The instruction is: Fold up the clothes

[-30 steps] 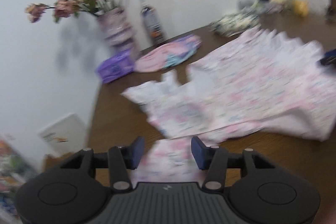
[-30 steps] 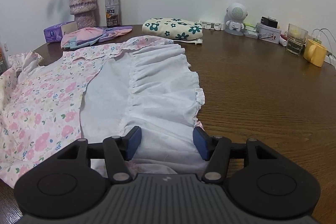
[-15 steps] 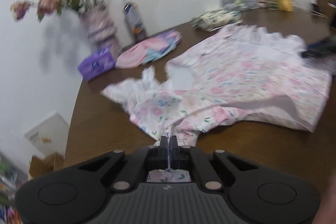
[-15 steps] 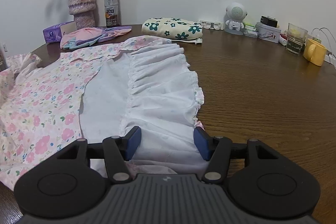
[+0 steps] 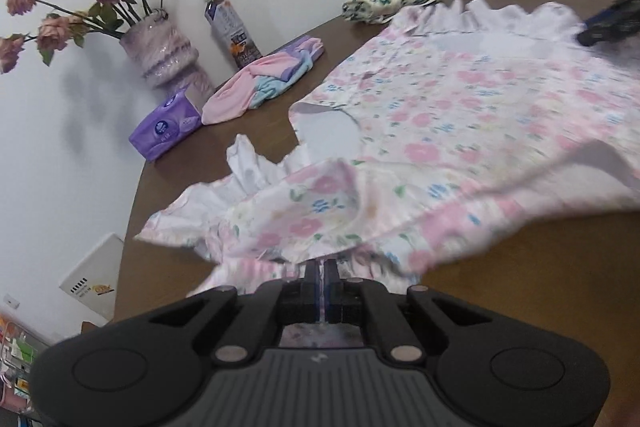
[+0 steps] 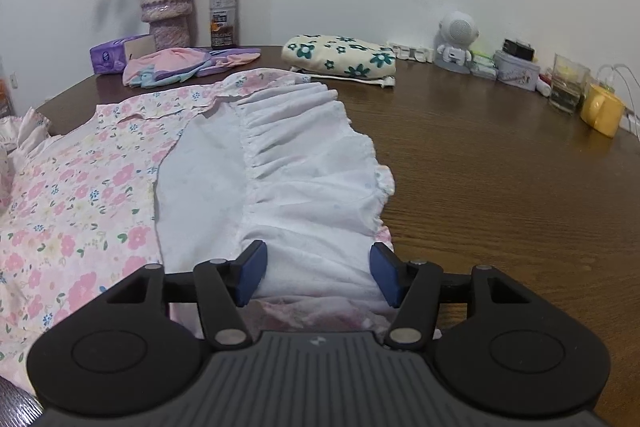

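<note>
- Fabric of the floral dress (image 5: 460, 131) fills the centre and right of the left wrist view, spread over the brown desk (image 5: 552, 267), with its near edge lifted and bunched at lower centre.
- Left claw (image 5: 322, 273), at the bottom centre of its view, has its two fingers pressed together on that near edge, a thin strip of pink cloth pinched between them.
- Right claw (image 6: 316, 273), at the bottom centre of its own view, stands apart: its blue pads (image 6: 252, 273) sit either side of the white ruffled hem (image 6: 316, 187), which lies flat on the desk, and neither pad presses on it.
- Step in hand, as I judge it: one corner of the dress is taken up, the other not yet gripped, so the fold is only being set up.
- Next move probably calls for the right claw to close on the ruffle, then for both to carry their edges across together, level, so the cloth lands flat.
- Folded pink garment (image 5: 260, 87) and purple tissue pack (image 5: 166, 125) lie in the upper left of the left wrist view, near the sleeve; the swing should stay short of them.
</note>
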